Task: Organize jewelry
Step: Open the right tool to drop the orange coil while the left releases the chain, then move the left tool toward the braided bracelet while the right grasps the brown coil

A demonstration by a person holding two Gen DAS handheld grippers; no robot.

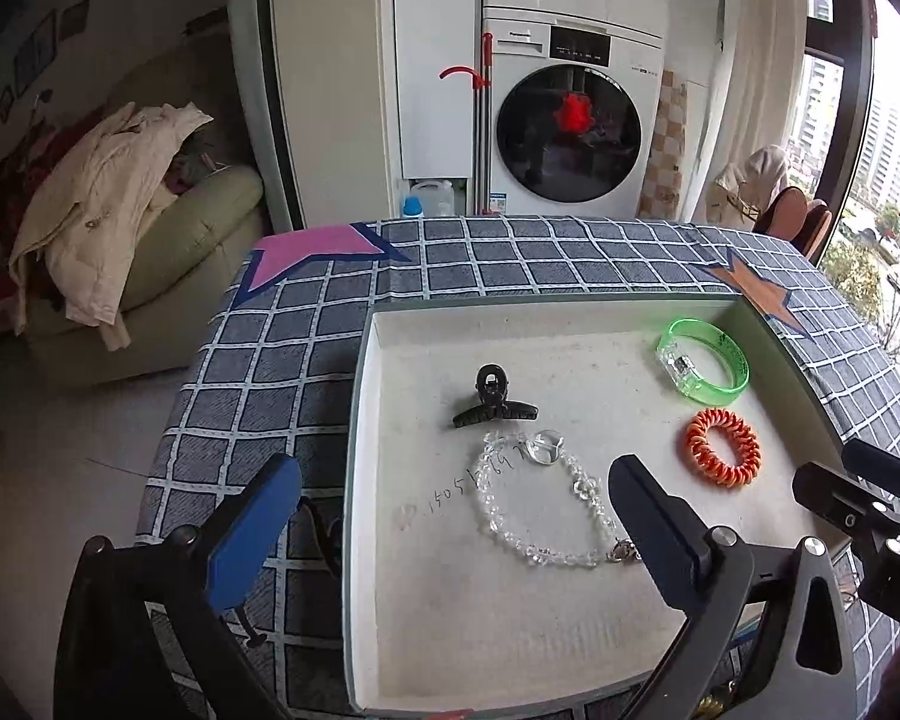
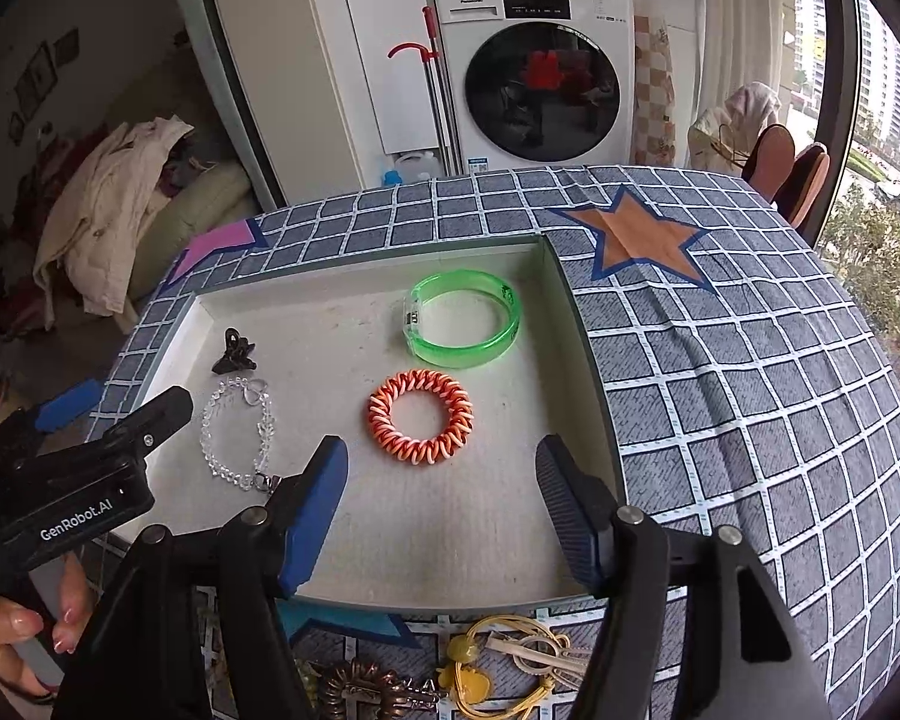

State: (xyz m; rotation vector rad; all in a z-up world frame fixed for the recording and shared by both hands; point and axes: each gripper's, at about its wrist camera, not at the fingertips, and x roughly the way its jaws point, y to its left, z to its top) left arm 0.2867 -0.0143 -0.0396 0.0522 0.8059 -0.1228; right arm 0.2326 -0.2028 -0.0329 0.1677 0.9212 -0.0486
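Note:
A shallow white tray (image 1: 384, 318) (image 2: 561, 276) lies on the checked tablecloth. In it lie a black hair claw (image 1: 493, 399) (image 2: 233, 351), a clear bead bracelet (image 1: 540, 501) (image 2: 237, 432), a green bangle (image 1: 703, 369) (image 2: 463, 320) and an orange coil hair tie (image 1: 721, 447) (image 2: 421, 417). My left gripper (image 1: 450, 516) is open and empty over the tray's near left part, above the bead bracelet. My right gripper (image 2: 441, 486) is open and empty over the tray's near edge, just short of the coil tie. A yellow cord necklace (image 2: 510, 660) and a bronze piece (image 2: 372, 690) lie outside the tray.
The round table carries a grey checked cloth (image 2: 720, 360) with star patches. A washing machine (image 1: 570, 126) stands behind the table. A sofa with clothes (image 1: 120, 228) is at the left. Chairs (image 2: 792, 174) stand by the window at the right.

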